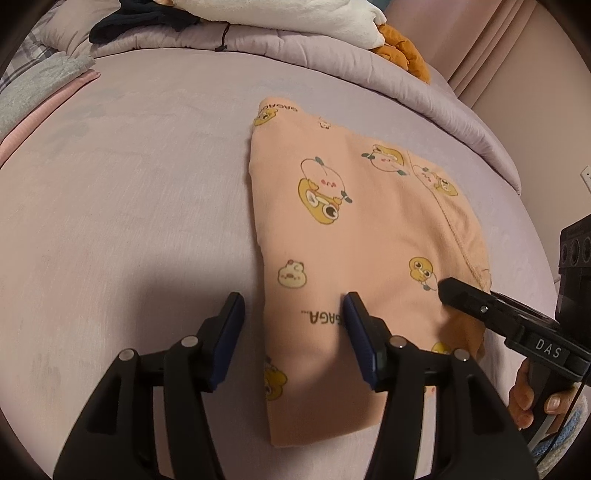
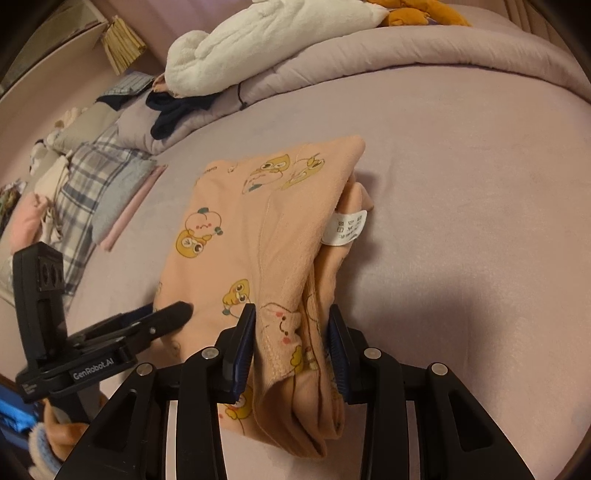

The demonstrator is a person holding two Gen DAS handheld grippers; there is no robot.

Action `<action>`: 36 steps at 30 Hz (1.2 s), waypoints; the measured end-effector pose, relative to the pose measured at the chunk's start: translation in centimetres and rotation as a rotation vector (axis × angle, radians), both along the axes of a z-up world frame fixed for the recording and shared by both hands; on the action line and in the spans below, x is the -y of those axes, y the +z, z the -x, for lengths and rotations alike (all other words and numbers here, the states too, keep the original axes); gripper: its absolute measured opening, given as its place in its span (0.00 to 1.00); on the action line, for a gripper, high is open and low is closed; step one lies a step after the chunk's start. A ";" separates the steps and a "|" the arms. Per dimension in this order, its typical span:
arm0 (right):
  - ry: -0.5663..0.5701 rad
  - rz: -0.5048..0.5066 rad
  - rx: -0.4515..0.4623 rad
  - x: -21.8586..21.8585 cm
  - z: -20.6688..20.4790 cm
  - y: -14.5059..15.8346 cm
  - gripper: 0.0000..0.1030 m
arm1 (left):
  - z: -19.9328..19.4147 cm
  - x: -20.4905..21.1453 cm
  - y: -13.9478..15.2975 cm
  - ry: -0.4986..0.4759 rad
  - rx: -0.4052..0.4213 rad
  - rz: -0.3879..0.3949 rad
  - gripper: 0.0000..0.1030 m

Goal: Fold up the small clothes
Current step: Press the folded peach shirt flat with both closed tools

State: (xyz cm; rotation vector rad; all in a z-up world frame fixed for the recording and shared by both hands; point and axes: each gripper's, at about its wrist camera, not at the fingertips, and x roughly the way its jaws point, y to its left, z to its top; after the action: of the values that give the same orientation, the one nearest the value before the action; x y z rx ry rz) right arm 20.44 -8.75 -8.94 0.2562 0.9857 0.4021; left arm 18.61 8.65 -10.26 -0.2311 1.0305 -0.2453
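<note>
A peach garment (image 1: 351, 229) printed with yellow cartoon ducks lies folded on the lilac bed sheet (image 1: 129, 184). My left gripper (image 1: 293, 325) is open and straddles the garment's near left edge, its right pad resting on the cloth. In the right wrist view the garment (image 2: 229, 236) shows a white care label (image 2: 349, 227) at its right side. There my right gripper (image 2: 291, 339) is shut on the thick folded near-right edge, with cloth bunched between the pads. One right finger (image 1: 458, 295) shows over the garment's right edge, and a left finger (image 2: 173, 314) rests on its near left part.
A rolled lilac quilt (image 1: 295, 44) runs along the far side with a white plush (image 1: 295, 14), an orange plush (image 1: 402, 51) and a dark garment (image 1: 140, 22) on it. Folded plaid and pink clothes (image 2: 92, 192) are stacked at the left. A hand (image 1: 524, 398) holds the right gripper's handle.
</note>
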 end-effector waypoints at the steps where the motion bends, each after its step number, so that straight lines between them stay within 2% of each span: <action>1: 0.001 0.003 -0.002 0.0 0.1 0.0 0.34 | 0.1 0.0 0.0 0.000 0.000 -0.004 0.54; 10: 0.007 0.013 -0.025 0.0 0.5 -0.5 0.34 | 0.9 0.1 -0.2 -0.009 -0.003 -0.025 0.54; 22: 0.039 0.034 0.025 -0.4 1.6 0.2 0.34 | 1.7 0.4 -0.3 -0.016 -0.003 -0.065 0.55; 28: 0.045 0.062 0.003 -0.8 1.3 -0.7 0.34 | 2.0 0.6 -0.3 -0.020 -0.006 -0.080 0.55; 36: 0.050 0.081 0.010 -0.8 1.8 -0.5 0.34 | 2.1 0.8 -0.3 -0.015 -0.010 -0.091 0.58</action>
State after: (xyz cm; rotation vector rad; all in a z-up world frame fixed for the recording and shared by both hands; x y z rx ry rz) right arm 18.67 -7.99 -9.43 0.1567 0.9974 0.4081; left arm 16.52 7.84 -10.56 -0.1429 1.0512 -0.2101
